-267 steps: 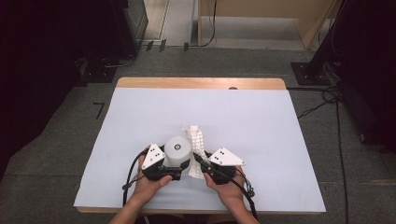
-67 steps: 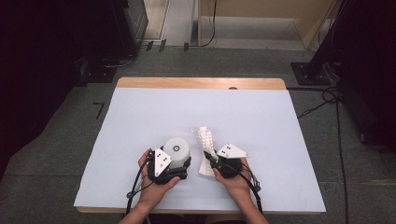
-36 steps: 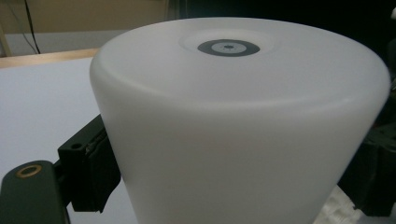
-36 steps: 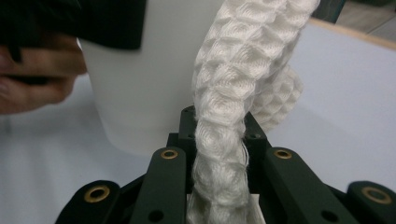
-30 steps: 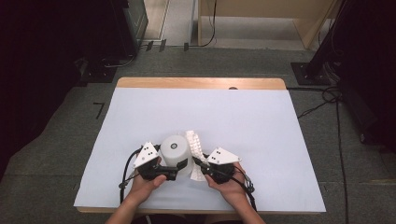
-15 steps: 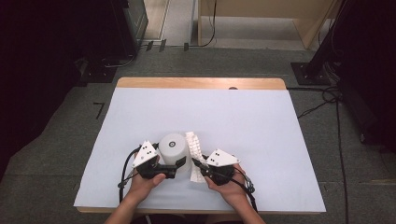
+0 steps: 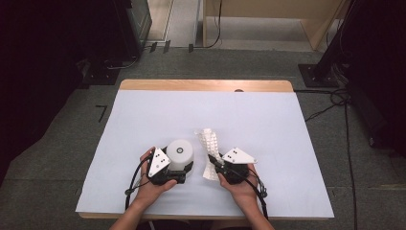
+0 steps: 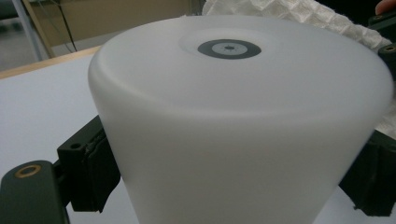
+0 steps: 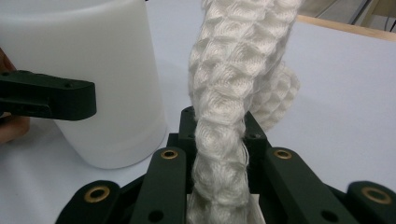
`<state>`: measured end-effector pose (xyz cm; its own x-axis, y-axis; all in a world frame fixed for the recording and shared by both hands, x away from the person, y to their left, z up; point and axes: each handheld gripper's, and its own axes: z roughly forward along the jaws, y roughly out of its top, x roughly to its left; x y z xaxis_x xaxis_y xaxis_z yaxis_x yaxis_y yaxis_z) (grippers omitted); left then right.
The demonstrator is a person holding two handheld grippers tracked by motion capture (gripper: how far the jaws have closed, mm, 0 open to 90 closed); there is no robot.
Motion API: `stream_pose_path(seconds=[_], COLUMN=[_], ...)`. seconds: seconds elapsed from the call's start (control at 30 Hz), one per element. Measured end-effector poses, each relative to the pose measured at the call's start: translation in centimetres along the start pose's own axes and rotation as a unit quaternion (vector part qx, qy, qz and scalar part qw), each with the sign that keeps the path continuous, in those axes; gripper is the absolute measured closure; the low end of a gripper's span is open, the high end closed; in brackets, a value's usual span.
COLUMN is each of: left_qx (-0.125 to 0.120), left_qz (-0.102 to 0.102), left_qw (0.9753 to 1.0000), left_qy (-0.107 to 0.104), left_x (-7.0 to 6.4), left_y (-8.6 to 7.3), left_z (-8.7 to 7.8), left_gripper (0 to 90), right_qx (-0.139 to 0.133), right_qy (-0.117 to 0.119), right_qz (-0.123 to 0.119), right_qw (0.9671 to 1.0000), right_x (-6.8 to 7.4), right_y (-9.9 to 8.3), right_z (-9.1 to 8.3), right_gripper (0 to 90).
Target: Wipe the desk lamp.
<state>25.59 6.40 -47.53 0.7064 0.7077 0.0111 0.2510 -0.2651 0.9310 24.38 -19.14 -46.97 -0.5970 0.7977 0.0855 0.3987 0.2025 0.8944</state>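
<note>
lab or recording room, not home. wooden table (image 7: 206, 85) covered with plain white sheet (image 7: 158, 115), set alone on grey carpet floor (image 7: 62, 158). dark equipment racks (image 7: 129, 24) at left and right edges, black stand base (image 7: 320, 75) on floor at right. loose cables (image 7: 335, 103) trailing over carpet beside table, black tape mark (image 7: 102, 113) stuck on floor at left. pale wooden furniture (image 7: 268, 19) behind. person's hands work instrumented grippers with cables.
</note>
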Motion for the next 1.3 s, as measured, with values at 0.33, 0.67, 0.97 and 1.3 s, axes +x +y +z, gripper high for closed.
stream_pose_path(seconds=[0.33, 0.67, 0.97, 1.3], left_qx=[0.004, -0.007, -0.035, 0.013], left_qz=[-0.035, -0.06, -0.093, -0.056], left_qw=[0.9966, 0.9976, 0.9919, 0.9945], left_qy=[0.075, 0.035, -0.078, -0.088], left_x=[-2.0, -1.0, 1.0, -0.2], left_y=[0.4, 0.7, 1.3, 0.9], left_z=[-0.1, -0.5, -1.5, -0.4], left_gripper=[0.7, 8.7, 8.7, 8.7], right_qx=[0.0, 0.017, 0.01, -0.049], right_qy=[0.0, 0.016, 0.044, 0.051], right_qz=[-0.001, -0.01, -0.03, -0.05], right_qw=[1.0, 0.9997, 0.9985, 0.9963], right_x=[-0.1, 0.9, 2.1, 2.7], right_y=[0.0, -0.5, -0.6, 0.9], right_z=[-0.1, 0.7, 0.9, -1.0], right_gripper=[76.8, 76.7, 76.7, 76.7])
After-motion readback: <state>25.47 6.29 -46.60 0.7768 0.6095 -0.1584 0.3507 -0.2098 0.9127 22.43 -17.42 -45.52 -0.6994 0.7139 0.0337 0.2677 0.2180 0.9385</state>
